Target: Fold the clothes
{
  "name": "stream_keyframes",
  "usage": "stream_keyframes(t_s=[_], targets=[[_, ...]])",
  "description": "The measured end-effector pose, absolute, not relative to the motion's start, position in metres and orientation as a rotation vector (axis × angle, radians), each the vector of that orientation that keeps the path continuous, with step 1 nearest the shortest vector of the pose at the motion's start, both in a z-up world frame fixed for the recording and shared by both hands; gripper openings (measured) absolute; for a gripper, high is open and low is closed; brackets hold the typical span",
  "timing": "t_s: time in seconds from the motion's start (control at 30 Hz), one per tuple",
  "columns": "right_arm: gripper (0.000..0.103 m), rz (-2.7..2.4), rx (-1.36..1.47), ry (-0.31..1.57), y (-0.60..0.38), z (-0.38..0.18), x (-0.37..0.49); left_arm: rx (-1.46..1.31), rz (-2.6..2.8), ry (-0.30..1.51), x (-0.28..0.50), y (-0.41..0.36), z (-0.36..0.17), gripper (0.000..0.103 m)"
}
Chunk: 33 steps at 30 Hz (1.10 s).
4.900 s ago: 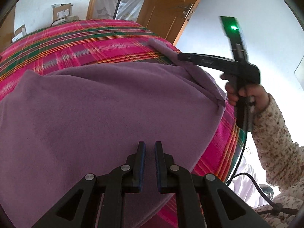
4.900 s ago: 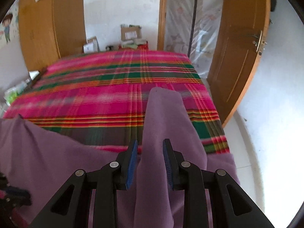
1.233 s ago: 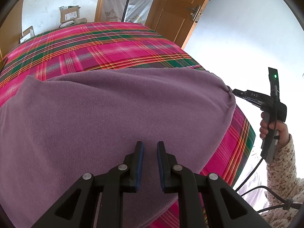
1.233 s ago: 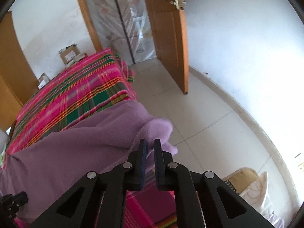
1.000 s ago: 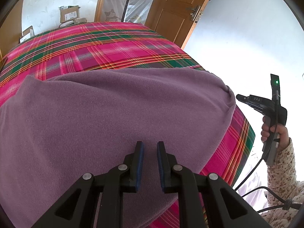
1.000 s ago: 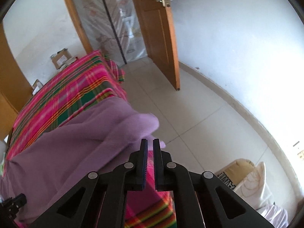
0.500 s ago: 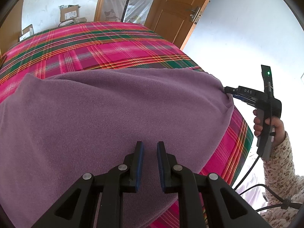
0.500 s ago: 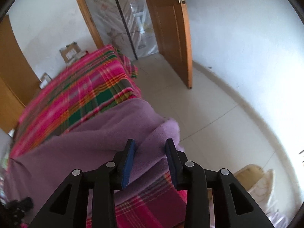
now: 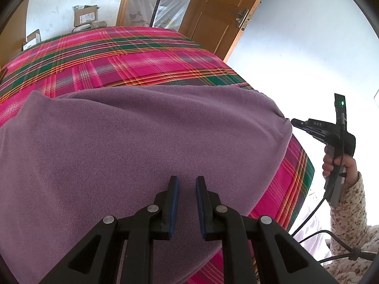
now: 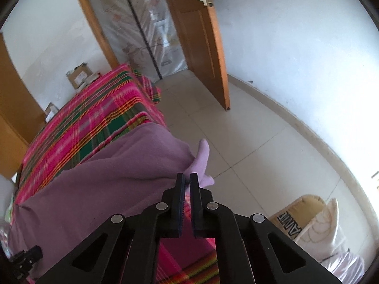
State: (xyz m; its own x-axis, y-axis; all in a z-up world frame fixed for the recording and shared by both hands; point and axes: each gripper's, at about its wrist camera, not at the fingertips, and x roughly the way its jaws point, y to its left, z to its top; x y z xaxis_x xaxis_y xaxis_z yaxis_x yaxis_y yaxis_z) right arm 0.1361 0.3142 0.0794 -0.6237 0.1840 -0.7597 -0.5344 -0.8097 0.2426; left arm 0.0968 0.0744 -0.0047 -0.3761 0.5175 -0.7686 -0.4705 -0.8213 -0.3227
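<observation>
Purple fleece garment (image 9: pixel 132 142), soft and matte: lay spread wide across bed covered in pink, green and orange plaid cloth (image 9: pixel 123 56), with right-hand corner drawn out past bed edge over pale tiled floor (image 10: pixel 248 142). Right gripper (image 10: pixel 187 177), black two-finger tool with blue pads: jaws pressed nearly together on that bunched corner, lighter purple tuft of fleece (image 10: pixel 201 158) protruding just beyond fingertips. Seen from left wrist view as black pistol-grip tool (image 9: pixel 293 121) with green indicator lamp lit, held in a person's hand (image 9: pixel 338 163) in floral-print sleeve (image 9: pixel 350 213), tip meeting garment's gathered corner at bed edge. Left gripper (image 9: pixel 187 179), same black frame and blue pads: jaws stood slightly apart with narrow gap, poised over near middle of garment; contact with fabric could not be told, no fold visibly pinched between pads. Beyond bed: brown wooden door (image 10: pixel 201 47) standing ajar, cardboard boxes (image 9: pixel 85 17) against white wall, plastic-wrapped items in doorway. On floor at right: tan sack with dark lettering (image 10: pixel 298 210) beside white cushion (image 10: pixel 329 227). Black cables (image 9: pixel 315 215) trailing below sleeve.
</observation>
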Motion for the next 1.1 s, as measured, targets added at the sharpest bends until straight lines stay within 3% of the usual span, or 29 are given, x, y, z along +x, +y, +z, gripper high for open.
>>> stream_keyframes(t_s=[0.23, 0.3, 0.33, 0.37, 0.43, 0.67, 0.83, 0.9, 1.0, 1.1], targets=[[0.007, 2.47, -0.976, 0.723, 0.327, 0.089, 0.144, -1.256, 2.199, -0.066, 0.096, 0.075, -0.004, 0.015], [0.011, 2.532, -0.975, 0.737, 0.326, 0.096, 0.131, -1.256, 2.196, -0.072, 0.095, 0.074, -0.004, 0.015], [0.018, 2.56, -0.982, 0.742, 0.326, 0.098, 0.124, -1.256, 2.194, -0.075, 0.095, 0.073, -0.004, 0.015], [0.027, 2.581, -1.012, 0.734, 0.324, 0.099, 0.114, -1.255, 2.192, -0.078, 0.095, 0.073, -0.004, 0.015], [0.031, 2.642, -1.057, 0.686, 0.318, 0.098, 0.094, -1.255, 2.186, -0.084, 0.094, 0.072, -0.004, 0.015], [0.033, 2.62, -1.19, 0.536, 0.316, 0.082, 0.048, -1.253, 2.17, -0.097, 0.092, 0.07, -0.005, 0.015], [0.033, 2.595, -1.221, 0.553, 0.324, 0.072, 0.038, -1.25, 2.162, -0.11, 0.091, 0.067, -0.005, 0.015], [0.028, 2.612, -1.216, 0.561, 0.323, 0.072, 0.038, -1.25, 2.16, -0.115, 0.091, 0.067, -0.005, 0.015], [0.011, 2.62, -1.209, 0.513, 0.318, 0.074, 0.039, -1.251, 2.158, -0.118, 0.091, 0.066, -0.005, 0.015], [0.006, 2.635, -1.178, 0.455, 0.313, 0.077, 0.041, -1.25, 2.157, -0.117, 0.091, 0.066, -0.005, 0.015]])
